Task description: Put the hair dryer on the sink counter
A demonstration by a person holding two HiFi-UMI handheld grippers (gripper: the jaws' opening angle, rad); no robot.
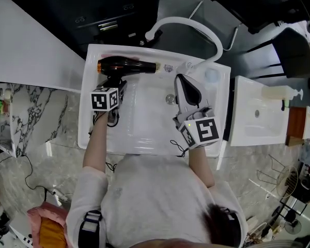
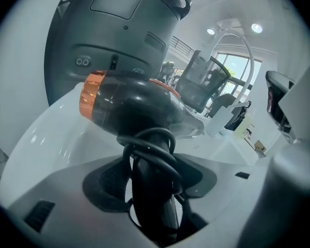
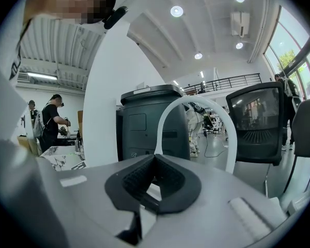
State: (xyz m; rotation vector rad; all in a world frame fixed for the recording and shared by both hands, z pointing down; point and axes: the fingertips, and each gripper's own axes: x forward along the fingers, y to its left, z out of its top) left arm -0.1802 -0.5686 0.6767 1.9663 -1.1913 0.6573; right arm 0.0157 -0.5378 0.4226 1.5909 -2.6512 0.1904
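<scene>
A black hair dryer (image 1: 126,66) with an orange rear end lies sideways along the back rim of the white sink counter (image 1: 91,56). My left gripper (image 1: 115,82) is just in front of it, shut on its handle. In the left gripper view the handle (image 2: 151,190), with its black cord looped round it, stands between the two jaws, and the dryer's body (image 2: 139,107) sits above it. I cannot tell whether the body rests on the rim. My right gripper (image 1: 182,80) hovers over the basin's right half, shut with nothing in it (image 3: 154,159).
A tall white arched faucet (image 1: 188,25) rises behind the basin (image 1: 144,130). A dark bin (image 3: 144,123) stands behind the sink. A second small white sink (image 1: 258,112) with a soap dispenser (image 1: 287,93) is on the right. An office chair (image 3: 258,123) and a person stand further off.
</scene>
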